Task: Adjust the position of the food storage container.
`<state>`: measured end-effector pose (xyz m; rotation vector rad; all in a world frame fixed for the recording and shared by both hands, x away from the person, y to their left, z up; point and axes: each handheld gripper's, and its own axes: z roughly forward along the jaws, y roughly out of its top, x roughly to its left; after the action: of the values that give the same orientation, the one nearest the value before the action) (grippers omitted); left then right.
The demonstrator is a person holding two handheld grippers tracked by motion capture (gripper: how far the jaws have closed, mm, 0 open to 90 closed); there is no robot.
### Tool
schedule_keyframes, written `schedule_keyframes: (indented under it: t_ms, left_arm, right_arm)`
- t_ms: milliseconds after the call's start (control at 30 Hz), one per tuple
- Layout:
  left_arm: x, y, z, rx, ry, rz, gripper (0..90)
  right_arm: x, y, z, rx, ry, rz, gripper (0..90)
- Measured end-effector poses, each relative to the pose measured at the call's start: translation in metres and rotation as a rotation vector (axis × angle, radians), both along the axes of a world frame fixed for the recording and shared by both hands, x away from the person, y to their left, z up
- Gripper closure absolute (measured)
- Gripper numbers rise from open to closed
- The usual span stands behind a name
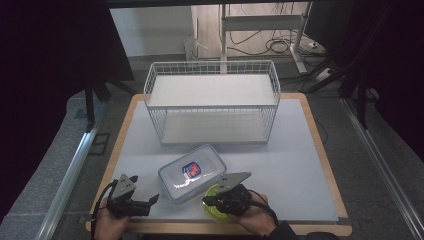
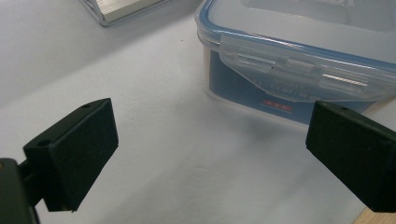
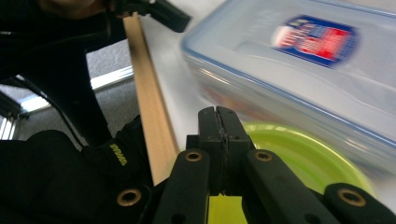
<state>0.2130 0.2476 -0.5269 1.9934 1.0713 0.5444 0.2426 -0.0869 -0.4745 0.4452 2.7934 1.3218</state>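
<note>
Two black handheld grippers work the near edge of a pale grey tabletop, and the job looks barely begun: the right gripper has its jaws pinched fully together on the rim of a round lime-green plastic plate, which sits at the table's front edge just beside a clear rectangular food container with a blue-trimmed snap lid, while the white two-tier wire rack farther back stands with both shelves bare. By my reading, carrying the plate off and setting it down is all still to do. The left gripper waits near the container's near-left corner, jaws spread wide and holding nothing. Its own view brings out the container's latch tab between the black pads. From the right gripper view come the closed jaws over the green plate and the table's wooden edge strip.
</note>
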Motion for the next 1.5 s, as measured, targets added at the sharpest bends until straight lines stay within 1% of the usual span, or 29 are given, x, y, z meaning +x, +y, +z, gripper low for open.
schedule_keyframes:
  t_ms: [67, 100, 133, 200, 233, 267, 300, 367, 500, 567, 600, 667, 700, 767, 800, 833, 867, 900, 933, 1067, 1100, 1167, 1367, 1500]
  left_arm:
    - [0.000, 0.000, 0.000, 0.001, -0.001, -0.001, 2.2]
    - [0.000, 0.000, 0.000, 0.000, -0.001, -0.001, 2.2]
    - [0.000, 0.000, 0.000, 0.001, -0.001, -0.001, 2.2]
    - [0.000, 0.000, 0.000, 0.001, -0.001, -0.001, 2.2]
    - [0.000, 0.000, 0.000, 0.000, -0.001, -0.001, 2.2]
    - [0.000, 0.000, 0.000, 0.000, -0.001, -0.001, 2.2]
    - [0.000, 0.000, 0.000, 0.000, -0.002, 0.000, 2.2]
    - [0.000, 0.000, 0.000, 0.000, -0.001, -0.001, 2.2]
    - [0.000, 0.000, 0.000, 0.001, -0.001, -0.001, 2.2]
    - [0.000, 0.000, 0.000, 0.001, 0.000, -0.001, 2.2]
    - [0.000, 0.000, 0.000, 0.001, 0.001, -0.001, 2.2]
    - [0.000, -0.001, 0.000, 0.003, 0.001, -0.002, 2.2]
    - [0.000, -0.001, 0.000, 0.003, 0.001, -0.002, 2.2]
    - [0.001, -0.001, 0.000, 0.004, 0.002, -0.002, 2.2]
    - [0.001, -0.001, 0.000, 0.004, 0.002, -0.002, 2.2]
    - [0.001, -0.001, 0.000, 0.005, 0.002, -0.002, 2.2]
    - [0.001, -0.001, 0.000, 0.004, 0.003, -0.001, 2.2]
    - [0.001, -0.001, 0.000, 0.003, 0.003, -0.001, 2.2]
    - [0.001, -0.001, 0.000, 0.004, 0.002, 0.000, 2.2]
    - [0.001, -0.001, 0.000, 0.007, 0.002, -0.001, 2.2]
    - [0.001, -0.001, 0.000, 0.007, 0.001, -0.001, 2.2]
    - [0.001, -0.001, 0.000, 0.007, 0.001, -0.001, 2.2]
    - [0.001, -0.001, 0.000, 0.011, 0.001, 0.000, 2.2]
    - [0.001, -0.001, 0.000, 0.014, 0.001, 0.000, 2.2]
  right_arm:
    - [-0.003, 0.009, -0.003, -0.012, 0.001, 0.023, 89.6]
    - [-0.006, 0.015, -0.006, -0.039, -0.007, 0.037, 89.6]
    - [-0.006, 0.015, -0.006, -0.039, -0.007, 0.037, 89.6]
    - [-0.008, 0.019, -0.008, -0.058, -0.009, 0.043, 89.6]
    - [-0.009, 0.019, -0.009, -0.062, -0.018, 0.047, 89.6]
    - [-0.009, 0.019, -0.009, -0.060, -0.011, 0.044, 89.6]
    - [-0.009, 0.018, -0.009, -0.071, -0.022, 0.040, 89.6]
    - [-0.010, 0.017, -0.008, -0.078, -0.024, 0.037, 89.6]
    - [-0.009, 0.010, -0.008, -0.077, -0.018, 0.025, 89.6]
    - [-0.008, 0.001, -0.007, -0.079, -0.017, 0.004, 89.6]
    - [-0.008, 0.001, -0.007, -0.079, -0.017, 0.004, 89.6]
    - [-0.007, -0.005, -0.006, -0.081, -0.016, -0.013, 89.6]
    - [-0.005, -0.011, -0.006, -0.082, -0.016, -0.031, 89.7]
    - [-0.003, -0.017, -0.005, -0.081, -0.018, -0.046, 89.6]
    - [-0.003, -0.017, -0.005, -0.081, -0.018, -0.046, 89.6]
    - [-0.001, -0.023, -0.005, -0.084, -0.022, -0.067, 89.6]
    - [-0.001, -0.023, -0.005, -0.084, -0.022, -0.067, 89.6]
    - [0.001, -0.030, -0.005, -0.083, -0.023, -0.087, 89.6]
    - [0.001, -0.030, -0.005, -0.083, -0.023, -0.087, 89.6]
    - [0.005, -0.041, -0.004, -0.083, -0.028, -0.122, 89.6]
    - [0.007, -0.046, -0.004, -0.085, -0.029, -0.141, 89.6]
    - [0.009, -0.049, -0.005, -0.084, -0.030, -0.148, 89.6]
    - [0.016, -0.064, -0.006, -0.077, -0.033, -0.204, 89.7]
    - [0.020, -0.071, -0.007, -0.082, -0.033, -0.236, 89.6]
